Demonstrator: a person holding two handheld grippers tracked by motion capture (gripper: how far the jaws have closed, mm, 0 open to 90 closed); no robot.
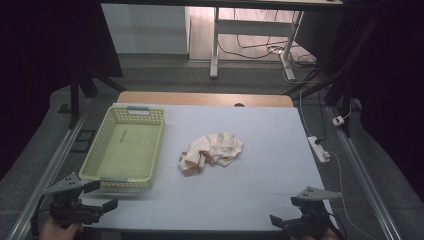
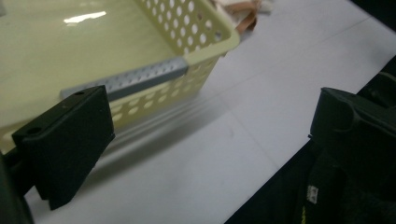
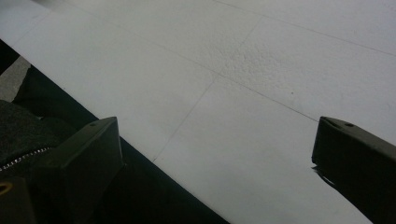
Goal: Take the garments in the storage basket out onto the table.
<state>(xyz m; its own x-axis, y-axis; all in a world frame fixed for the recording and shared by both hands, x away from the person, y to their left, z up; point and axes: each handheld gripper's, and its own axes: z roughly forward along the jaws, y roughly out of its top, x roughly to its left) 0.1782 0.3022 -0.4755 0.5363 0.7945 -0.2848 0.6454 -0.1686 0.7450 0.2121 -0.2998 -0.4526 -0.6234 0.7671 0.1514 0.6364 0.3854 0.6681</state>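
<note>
A crumpled cream cloth with tan trim (image 1: 212, 150) lies near the middle of the white table cover (image 1: 260, 185). An empty pale yellow perforated basket (image 1: 125, 147) stands to its left. My left gripper (image 1: 102, 195) is held at the front left corner, just in front of the basket, open and holding nothing. In the left gripper view the open gripper (image 2: 212, 100) faces the basket's near wall and grey handle (image 2: 135, 80), with the cloth (image 2: 247, 10) beyond. My right gripper (image 1: 285, 210) is at the front right edge, open (image 3: 219, 125) over bare cover.
A wooden table edge (image 1: 205, 98) shows behind the cover. A white power strip (image 1: 319, 149) and cables lie on the floor at the right. Metal rails run along both sides, and desk legs (image 1: 215, 47) stand beyond the table.
</note>
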